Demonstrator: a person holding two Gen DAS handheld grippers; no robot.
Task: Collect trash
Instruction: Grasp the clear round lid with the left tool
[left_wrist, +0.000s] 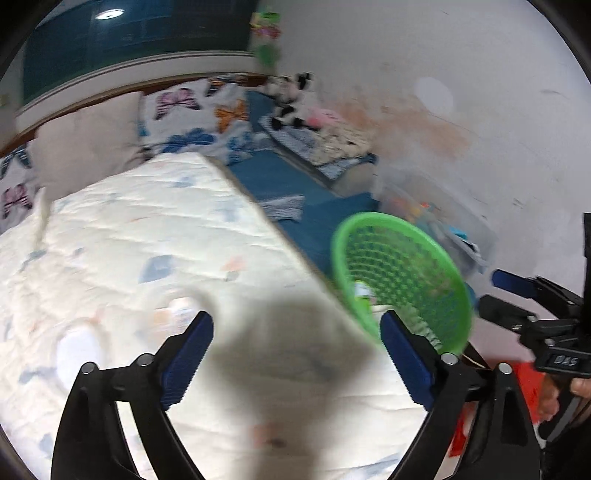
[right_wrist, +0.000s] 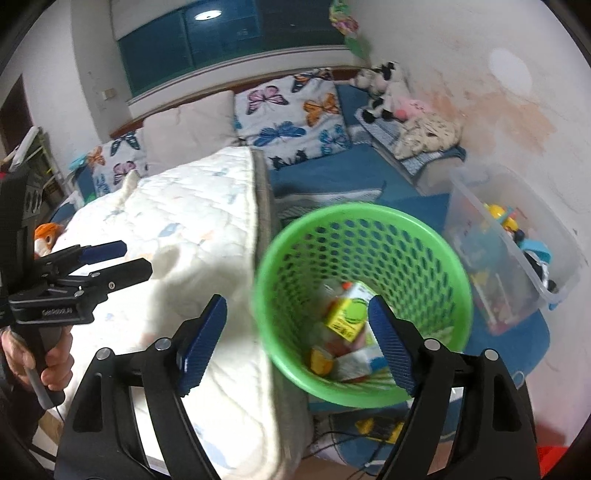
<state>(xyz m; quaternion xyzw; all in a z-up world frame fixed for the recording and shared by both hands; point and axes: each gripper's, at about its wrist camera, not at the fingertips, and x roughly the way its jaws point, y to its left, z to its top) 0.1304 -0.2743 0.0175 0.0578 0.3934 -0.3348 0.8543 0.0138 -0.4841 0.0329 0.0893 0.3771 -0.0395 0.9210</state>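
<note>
Both claws open and empty over the bed edge, trash sits in the green basket.

We see the left claw (left_wrist: 297, 354) spread wide above the white quilted bedspread (left_wrist: 155, 236), nothing between its blue ribbed pads (left_wrist: 188, 360); this view is motion-blurred. Our right claw (right_wrist: 297, 341) is also apart, one finger over the bedspread, the other in front of the round green perforated plastic basket (right_wrist: 364, 236), gripping nothing. The basket stands just beside the bed edge, on the blue floor mat (right_wrist: 524, 354). Inside it lies a yellow-green drink carton (right_wrist: 347, 314) on top of other wrappers and small cartons (right_wrist: 347, 363). A clear plastic storage box of toys (right_wrist: 506, 251) sits next to the basket by the wall. Butterfly-print pillows (right_wrist: 291, 118) lie at the head of the bed.
</note>
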